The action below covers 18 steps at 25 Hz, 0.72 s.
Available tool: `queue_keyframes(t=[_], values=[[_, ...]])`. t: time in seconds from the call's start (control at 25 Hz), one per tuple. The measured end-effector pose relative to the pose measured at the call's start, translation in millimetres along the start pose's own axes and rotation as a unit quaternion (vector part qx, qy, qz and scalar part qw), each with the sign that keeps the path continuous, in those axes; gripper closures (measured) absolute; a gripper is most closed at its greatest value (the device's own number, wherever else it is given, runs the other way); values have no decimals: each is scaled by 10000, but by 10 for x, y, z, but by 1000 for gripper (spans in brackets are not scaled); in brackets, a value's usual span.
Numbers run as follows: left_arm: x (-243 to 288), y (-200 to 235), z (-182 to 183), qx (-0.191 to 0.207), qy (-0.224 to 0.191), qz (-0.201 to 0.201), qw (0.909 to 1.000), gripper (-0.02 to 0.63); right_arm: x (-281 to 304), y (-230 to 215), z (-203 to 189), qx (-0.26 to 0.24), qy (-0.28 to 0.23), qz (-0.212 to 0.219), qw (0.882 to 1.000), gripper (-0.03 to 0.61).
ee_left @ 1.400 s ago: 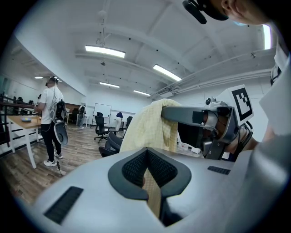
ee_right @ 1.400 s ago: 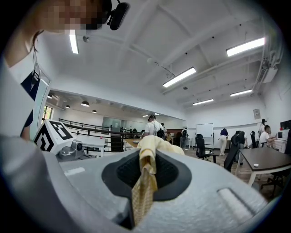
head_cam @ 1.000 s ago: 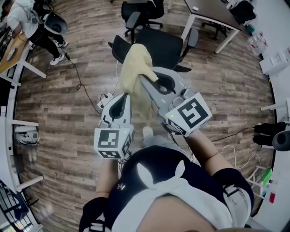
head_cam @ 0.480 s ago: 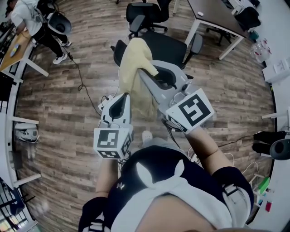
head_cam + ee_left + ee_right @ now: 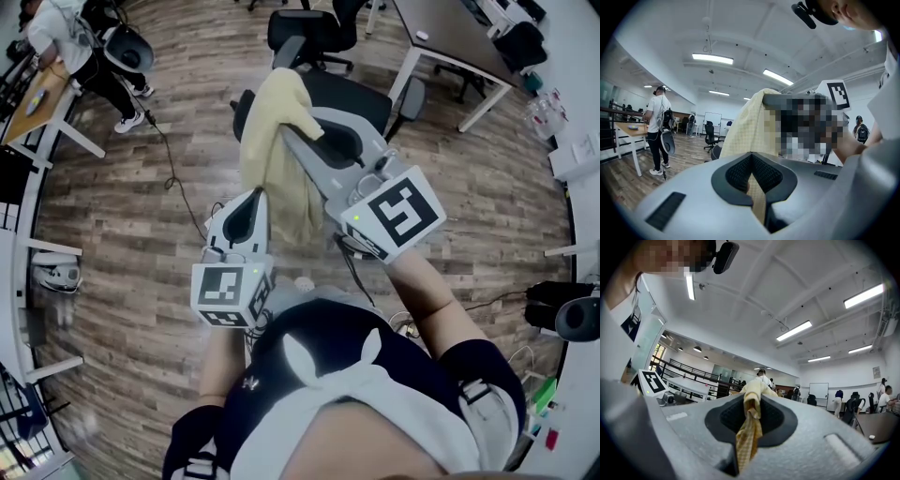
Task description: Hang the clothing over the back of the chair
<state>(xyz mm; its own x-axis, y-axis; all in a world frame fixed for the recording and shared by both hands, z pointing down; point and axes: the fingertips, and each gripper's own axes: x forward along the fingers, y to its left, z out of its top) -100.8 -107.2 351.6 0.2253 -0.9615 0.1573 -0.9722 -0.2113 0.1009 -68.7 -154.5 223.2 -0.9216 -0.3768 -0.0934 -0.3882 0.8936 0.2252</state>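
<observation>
**Head view:** the yellow clothing (image 5: 267,164) is being held up in front of the black chair (image 5: 352,94) by the left tool (image 5: 257,196) and the right tool (image 5: 290,135).

**Left gripper view:** a fabric edge is being pinched between closed jaws.

**Right gripper view:** a bunched fold is being clamped likewise.
</observation>
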Motion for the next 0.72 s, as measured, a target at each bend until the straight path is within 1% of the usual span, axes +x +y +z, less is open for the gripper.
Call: queue_keyframes(t=[0.16, 0.44, 0.72], values=[[55, 1, 15, -1, -16, 34, 10000, 609, 17, -107, -36, -24, -2, 18, 10000, 535], [198, -15, 86, 12, 23, -74, 10000, 609, 83, -315, -22, -10, 31, -29, 10000, 535], [447, 11, 91, 40, 125, -231, 9996, 609, 182, -645, -144, 184, 128, -137, 9997, 535]])
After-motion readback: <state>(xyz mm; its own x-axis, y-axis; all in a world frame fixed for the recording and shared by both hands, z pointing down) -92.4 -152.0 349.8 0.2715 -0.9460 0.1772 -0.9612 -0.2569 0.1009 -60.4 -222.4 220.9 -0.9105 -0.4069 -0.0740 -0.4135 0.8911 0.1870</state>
